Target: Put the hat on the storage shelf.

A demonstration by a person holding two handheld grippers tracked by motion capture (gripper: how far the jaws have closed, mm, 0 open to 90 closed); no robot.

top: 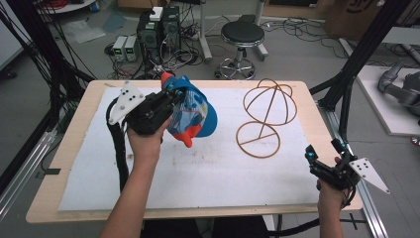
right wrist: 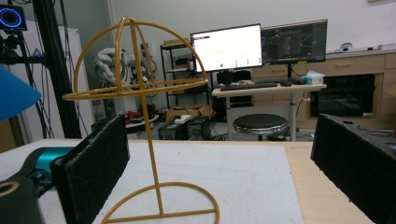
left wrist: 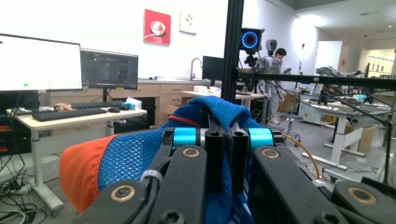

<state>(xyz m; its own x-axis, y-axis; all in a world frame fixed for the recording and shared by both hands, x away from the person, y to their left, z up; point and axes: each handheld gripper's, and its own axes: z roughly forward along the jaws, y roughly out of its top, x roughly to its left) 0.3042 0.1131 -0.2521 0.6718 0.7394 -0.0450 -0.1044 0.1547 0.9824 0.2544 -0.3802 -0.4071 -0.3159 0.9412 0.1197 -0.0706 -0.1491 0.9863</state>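
A blue cap point(top: 194, 113) with orange trim and a printed front hangs above the white mat, pinched by my left gripper point(top: 171, 99). The left gripper view shows its jaws shut on the blue mesh fabric point(left wrist: 135, 156) of the cap. A yellow wire hat stand point(top: 267, 113) stands upright on the mat to the right of the cap. My right gripper point(top: 322, 158) rests near the table's right front edge, open. In the right gripper view the hat stand point(right wrist: 140, 84) rises between and beyond the wide-apart black pads point(right wrist: 93, 161).
The white mat point(top: 198, 173) covers most of the wooden table point(top: 79, 129). A black stool point(top: 242, 37) and computer cases point(top: 158, 29) stand on the floor beyond the far edge. Black frame posts point(top: 356, 64) rise at the table's right side.
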